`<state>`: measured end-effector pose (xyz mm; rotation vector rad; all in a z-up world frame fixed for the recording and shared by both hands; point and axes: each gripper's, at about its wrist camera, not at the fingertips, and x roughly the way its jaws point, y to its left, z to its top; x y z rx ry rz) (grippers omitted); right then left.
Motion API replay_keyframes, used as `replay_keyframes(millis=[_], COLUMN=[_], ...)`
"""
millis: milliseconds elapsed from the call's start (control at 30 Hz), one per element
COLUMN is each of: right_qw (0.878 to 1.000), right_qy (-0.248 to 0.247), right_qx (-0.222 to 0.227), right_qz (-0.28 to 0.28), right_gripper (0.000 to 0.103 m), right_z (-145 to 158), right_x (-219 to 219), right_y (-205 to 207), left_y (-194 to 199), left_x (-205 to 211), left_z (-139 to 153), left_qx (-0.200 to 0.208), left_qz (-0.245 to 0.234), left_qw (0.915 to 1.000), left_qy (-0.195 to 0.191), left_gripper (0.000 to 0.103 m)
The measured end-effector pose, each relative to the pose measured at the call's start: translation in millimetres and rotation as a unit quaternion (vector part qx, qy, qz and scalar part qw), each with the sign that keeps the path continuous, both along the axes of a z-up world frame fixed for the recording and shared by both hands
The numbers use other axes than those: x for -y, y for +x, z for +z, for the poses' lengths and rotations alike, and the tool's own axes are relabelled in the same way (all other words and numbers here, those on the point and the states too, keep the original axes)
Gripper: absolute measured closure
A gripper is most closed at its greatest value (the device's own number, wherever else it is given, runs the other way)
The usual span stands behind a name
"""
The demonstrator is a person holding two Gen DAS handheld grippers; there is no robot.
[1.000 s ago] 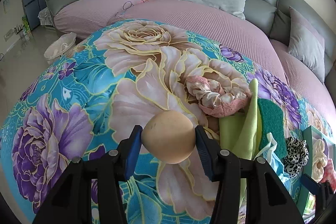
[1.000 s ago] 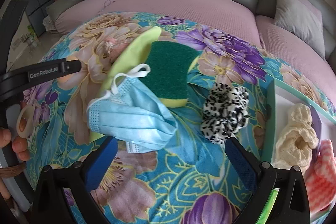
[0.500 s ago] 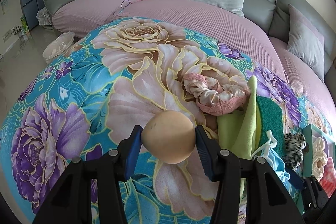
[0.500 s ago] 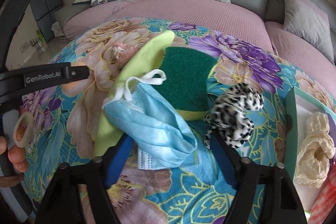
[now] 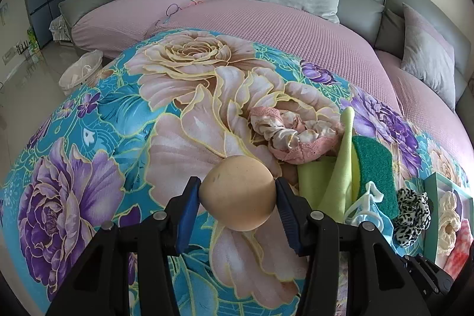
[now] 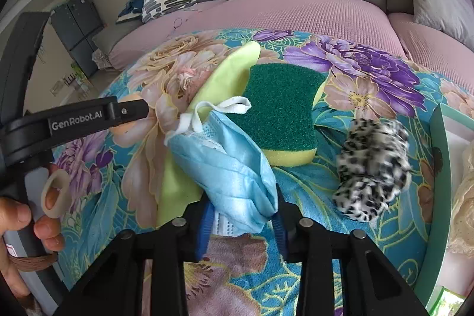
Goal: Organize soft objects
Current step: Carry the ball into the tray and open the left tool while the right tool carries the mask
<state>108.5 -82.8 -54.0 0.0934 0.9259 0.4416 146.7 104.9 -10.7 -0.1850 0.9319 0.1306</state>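
On the floral cloth (image 5: 97,114) that covers the tabletop, seen from the left wrist camera, the left claw (image 5: 237,197) at 6 o'clock pinches a tan egg-shaped sponge (image 5: 237,193) between its two blue pads, which press on the sponge's sides and hold it clear of the cloth. At about 2 o'clock from it lies a crumpled pink and cream scrunchie (image 5: 291,135), and just beside that, further right, a lime-green cloth (image 5: 328,176) with a green scouring sponge (image 5: 374,171) leaning against it. At 4 o'clock a leopard-print scrunchie (image 5: 411,212) lies next to a teal box (image 5: 431,182) that holds a cream knitted piece (image 5: 447,221).

In the right wrist view, a hand (image 6: 26,230) at 8 o'clock grips the handle of the left device. Toward the centre, a light blue face mask (image 6: 225,165) drapes over the lime-green cloth, its white ear loop (image 6: 234,105) lying on the green scouring sponge. The right claw (image 6: 243,222) at 6 o'clock is closing, and the lower bunched end of the face mask sits between its blue pads; whether the pads already press it I cannot tell for certain. At 3 o'clock the leopard-print scrunchie lies blurred, close to the wall of the teal box.
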Motion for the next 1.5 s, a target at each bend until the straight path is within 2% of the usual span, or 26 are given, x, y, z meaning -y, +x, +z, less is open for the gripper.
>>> replay_keyframes(millis=[167,400,600,867,1000,1200,1267,1500], right_qw=[0.999,0.996,0.994,0.987,0.974,0.944,0.934,0.909], right_qy=[0.039,0.071,0.064,0.015,-0.007,-0.040,-0.052,-0.051], right_qx=[0.012,0.059,0.083,0.085,0.087,0.086,0.084,0.084], right_qz=[0.006,0.001,-0.033,-0.138,-0.211,-0.316,-0.342,-0.404], right_gripper=[0.071,0.072,0.072,0.072,0.072,0.072,0.072,0.072], right_z=[13.2,46.7,64.9,66.6,68.6,71.4,71.5,70.6], right_x=[6.2,19.4,40.5,104.4,152.9,226.2,246.1,298.9], right_y=[-3.3,-16.1,-23.8,-28.3,-35.9,-55.1,-61.6,-84.9], left_y=[-2.8,-9.9,-16.3,-14.3,-14.3,-16.4,-17.9,-22.2], left_x=[3.1,6.2,20.9,69.1,107.5,174.3,197.2,254.2], left_z=[9.5,30.0,48.8,54.4,60.1,69.2,67.2,55.7], left_qx=[0.011,0.040,0.066,0.069,0.075,0.095,0.093,0.084], left_qz=[-0.004,-0.005,-0.024,-0.075,-0.113,-0.184,-0.208,-0.266], left_qw=[0.9999,0.9992,0.9975,0.9948,0.9907,0.9781,0.9735,0.9603], left_qy=[0.002,0.005,0.007,0.001,-0.005,-0.018,-0.017,0.000], left_gripper=[0.050,0.050,0.050,0.050,0.050,0.050,0.050,0.050])
